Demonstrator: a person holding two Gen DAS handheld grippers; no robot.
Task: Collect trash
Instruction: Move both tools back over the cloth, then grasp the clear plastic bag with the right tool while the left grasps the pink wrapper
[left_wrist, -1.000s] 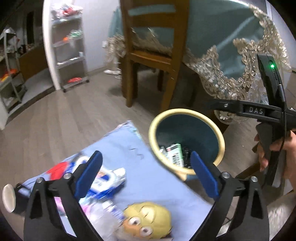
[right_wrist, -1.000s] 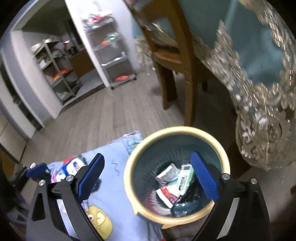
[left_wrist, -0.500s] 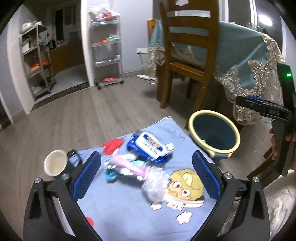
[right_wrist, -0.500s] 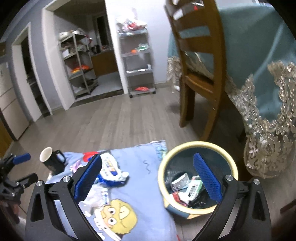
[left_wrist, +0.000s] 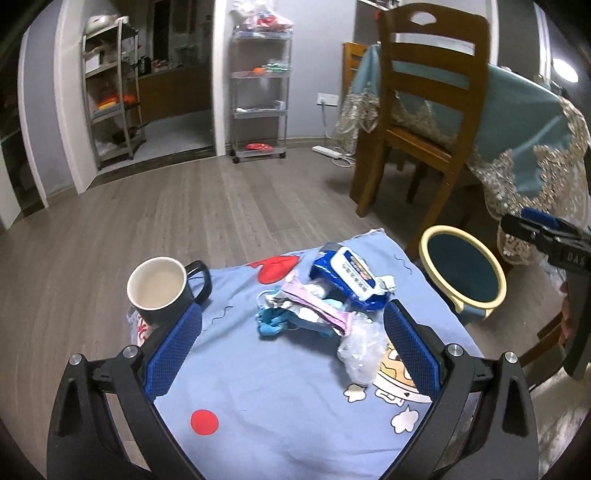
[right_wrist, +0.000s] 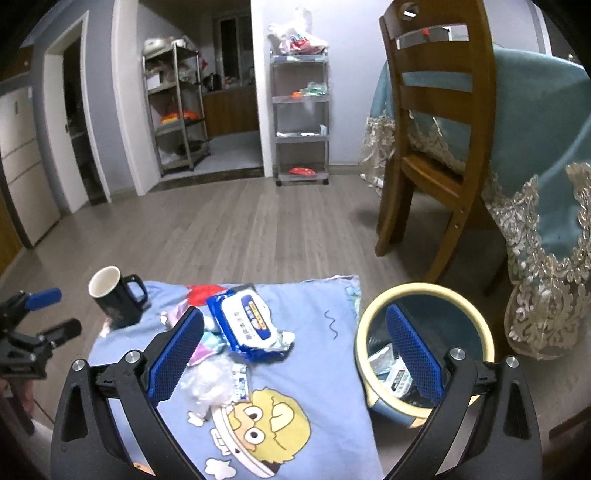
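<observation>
Both grippers are pulling back and up from the bin (right_wrist: 424, 295), which a second ago was filling the lower middle of both views; it is now sitting off to the right, beside the blue cartoon cloth (left_wrist: 280, 387) covering the tabletop. The left gripper (left_wrist: 291, 350) is hanging wide open and empty over the cloth, with the trash pile now coming into full view ahead of it. The right gripper (right_wrist: 295, 358) is likewise spread open and holding nothing, its right finger lying across the bin's mouth in the picture.

The remaining trash is lying in the middle of the cloth: a blue wet-wipe pack (left_wrist: 351, 277), a pink wrapper (left_wrist: 314, 306) touching it, a light-blue scrap (left_wrist: 273, 323) and a crumpled clear plastic bag (left_wrist: 362, 350) nearest the camera. A few wrappers (right_wrist: 388, 365) are already lying inside the bin. The black mug (left_wrist: 162, 291), barely visible earlier, is now standing upright at the cloth's left edge.
</observation>
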